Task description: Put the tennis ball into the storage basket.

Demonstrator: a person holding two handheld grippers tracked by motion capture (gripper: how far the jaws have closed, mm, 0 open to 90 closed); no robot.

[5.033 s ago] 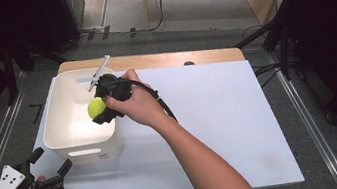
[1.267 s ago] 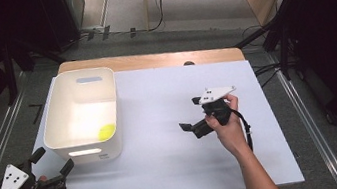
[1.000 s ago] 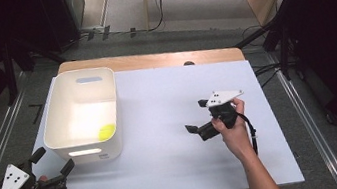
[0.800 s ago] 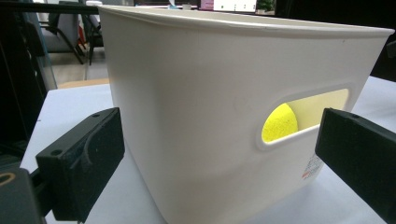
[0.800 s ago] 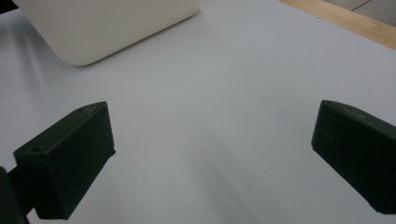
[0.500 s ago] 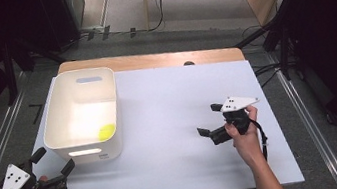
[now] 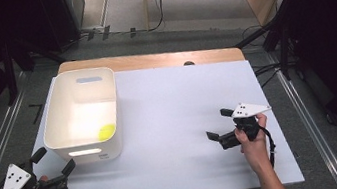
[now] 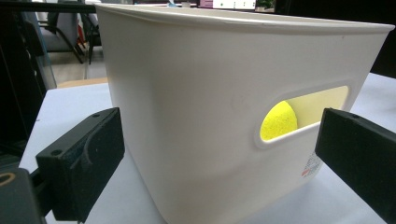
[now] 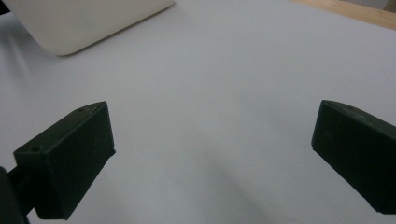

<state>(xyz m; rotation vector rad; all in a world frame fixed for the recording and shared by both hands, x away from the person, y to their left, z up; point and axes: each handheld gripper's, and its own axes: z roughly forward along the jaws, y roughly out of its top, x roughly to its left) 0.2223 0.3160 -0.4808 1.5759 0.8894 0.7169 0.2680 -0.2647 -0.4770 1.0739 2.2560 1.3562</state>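
Resting inside the white bin (image 7: 61, 135), a round yellow ball (image 7: 107, 131).

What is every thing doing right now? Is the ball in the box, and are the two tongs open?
White plastic bin: upright, open at the top, standing on the table.
Small yellow foam ball: lying inside the bin, near its front wall.
Left tongs: open, holding nothing, beside the bin.
Right tongs: open, holding nothing, over the bare white tabletop.

Bright overhead light on white table (image 7: 168, 104); dark surroundings; near jaws soft-focused; faint shadows.
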